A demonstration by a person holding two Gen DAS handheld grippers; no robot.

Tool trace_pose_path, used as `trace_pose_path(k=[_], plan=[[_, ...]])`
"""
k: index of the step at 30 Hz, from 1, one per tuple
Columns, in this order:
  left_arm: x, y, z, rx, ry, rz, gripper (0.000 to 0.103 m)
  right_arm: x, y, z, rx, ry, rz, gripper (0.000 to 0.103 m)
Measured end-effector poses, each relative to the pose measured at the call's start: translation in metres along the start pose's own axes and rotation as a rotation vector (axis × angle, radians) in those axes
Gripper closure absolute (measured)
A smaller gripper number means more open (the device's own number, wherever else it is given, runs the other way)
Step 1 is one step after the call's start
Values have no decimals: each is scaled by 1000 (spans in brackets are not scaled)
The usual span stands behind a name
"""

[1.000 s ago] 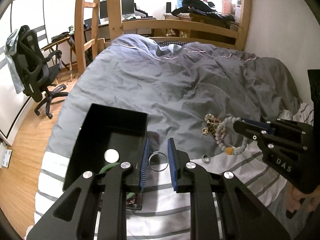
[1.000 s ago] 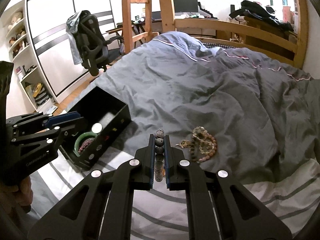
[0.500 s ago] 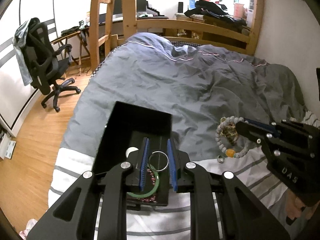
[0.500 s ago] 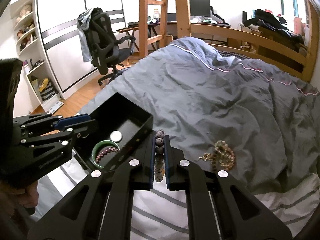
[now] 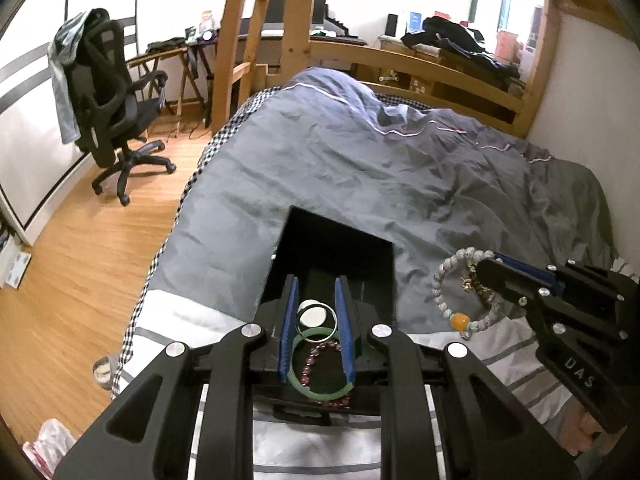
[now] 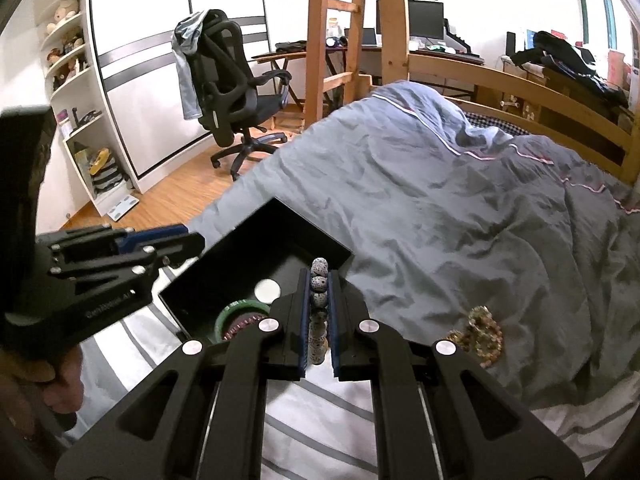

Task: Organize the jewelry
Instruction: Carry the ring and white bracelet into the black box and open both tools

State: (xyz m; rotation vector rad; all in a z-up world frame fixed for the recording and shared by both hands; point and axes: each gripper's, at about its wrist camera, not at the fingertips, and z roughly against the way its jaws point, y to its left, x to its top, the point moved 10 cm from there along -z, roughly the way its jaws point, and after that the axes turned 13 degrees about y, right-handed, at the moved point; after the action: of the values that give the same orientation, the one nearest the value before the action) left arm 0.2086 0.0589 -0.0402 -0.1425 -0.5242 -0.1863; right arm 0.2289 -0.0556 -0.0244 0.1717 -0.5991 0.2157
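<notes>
My left gripper is shut on a thin silver bangle and holds it over the black jewelry box. In the box lie a green bangle, a pink bead bracelet and a white disc. My right gripper is shut on a grey speckled bead bracelet, which hangs with an orange bead in the left wrist view, by the box's right side. A gold-brown bead pile lies on the grey duvet.
The box sits at the near edge of the bed, on a white striped sheet. A black office chair stands on the wood floor at left. White shelves and a wooden bunk frame stand beyond.
Both grippers moved left toward the box. The left gripper lifted the silver bangle off the sheet and now holds it above the box; the right carried the grey bracelet to the box's edge.
</notes>
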Motion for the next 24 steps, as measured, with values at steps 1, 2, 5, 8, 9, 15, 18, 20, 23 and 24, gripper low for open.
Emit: trace_pose_path(k=[1, 2, 5, 8, 9, 15, 18, 20, 23, 24], plan=[[0, 4, -2, -30, 9, 18, 84, 3, 4, -1, 7, -1, 0, 94], [-1, 5, -3, -46, 15, 27, 84, 4, 6, -1, 11, -2, 0, 94], [-1, 13, -6, -78, 29, 50, 84, 9, 16, -5, 30, -3, 3, 94], [-1, 15, -8, -88, 43, 58, 84, 12, 26, -11, 44, 2, 12, 94], [-1, 17, -9, -75, 45, 59, 84, 13, 28, -13, 49, 5, 14, 94], [-4, 30, -16, -51, 68, 92, 84, 12, 42, -28, 61, 30, 28, 94], [-4, 36, -17, -47, 70, 114, 84, 7, 47, -38, 66, 51, 37, 94], [-4, 39, -16, -54, 70, 129, 84, 2, 50, -44, 71, 68, 38, 94], [-4, 39, -17, -66, 74, 138, 84, -5, 51, -53, 85, 91, 36, 94], [-4, 39, -18, -74, 77, 140, 84, -8, 52, -55, 95, 102, 35, 94]])
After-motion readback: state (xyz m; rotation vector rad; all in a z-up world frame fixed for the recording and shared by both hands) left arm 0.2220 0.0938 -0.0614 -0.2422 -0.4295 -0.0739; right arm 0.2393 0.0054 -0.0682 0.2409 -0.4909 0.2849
